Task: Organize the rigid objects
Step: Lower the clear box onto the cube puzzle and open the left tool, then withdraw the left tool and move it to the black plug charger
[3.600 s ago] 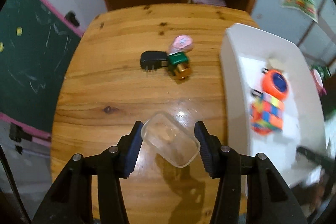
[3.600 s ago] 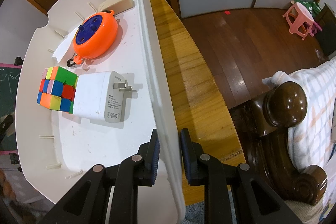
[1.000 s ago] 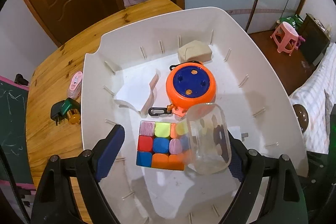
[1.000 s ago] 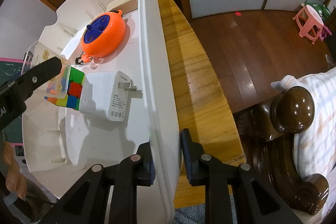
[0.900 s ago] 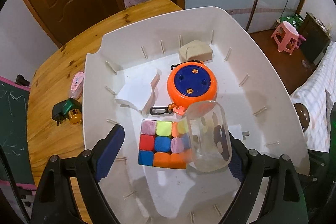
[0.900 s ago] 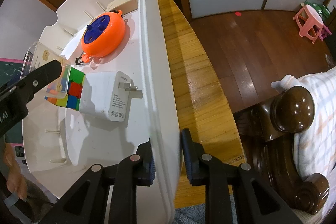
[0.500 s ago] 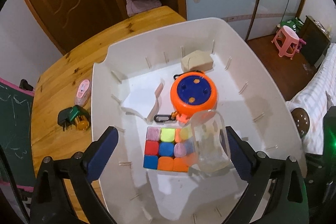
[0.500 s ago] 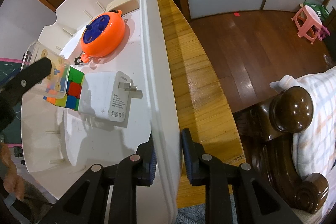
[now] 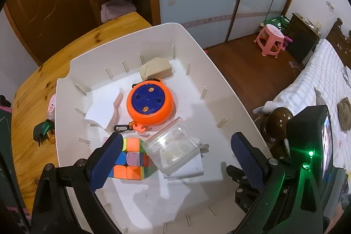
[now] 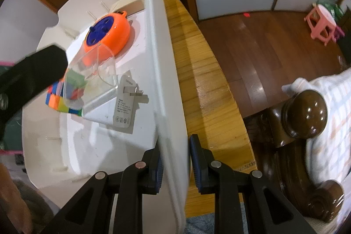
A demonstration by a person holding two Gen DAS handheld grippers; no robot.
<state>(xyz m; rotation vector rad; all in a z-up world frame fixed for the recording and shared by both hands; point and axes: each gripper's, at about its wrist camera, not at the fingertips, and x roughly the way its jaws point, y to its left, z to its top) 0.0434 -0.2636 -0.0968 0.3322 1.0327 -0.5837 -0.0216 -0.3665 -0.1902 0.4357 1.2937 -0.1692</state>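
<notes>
- Left wrist view: the left gripper [image 9: 174, 159] hangs over the white bin [image 9: 221, 89] with its jaws spread wide and nothing pinched; they have just been opening. The clear plastic box [image 9: 173, 149] sits tilted inside the bin, leaning on the Rubik's cube [image 9: 129, 157] and the white charger [image 9: 193, 168], just beside the orange cord reel [image 9: 150, 104].
- Still out on the counter [image 9: 30, 102]: a black plug [image 9: 41, 135] and a pink thing [image 9: 52, 103], close to the bin's outer wall. I'd guess those go in next.
- To finish this drop cleanly, I'd lift straight up so the blue pads don't clip the box and tip it off the cube.
- Right wrist view: the right gripper [image 10: 175, 165] has its jaws pinching the bin's near wall [image 10: 169, 102], holding it steady. Keep that clamp on, since the bin sits near the counter edge.
</notes>
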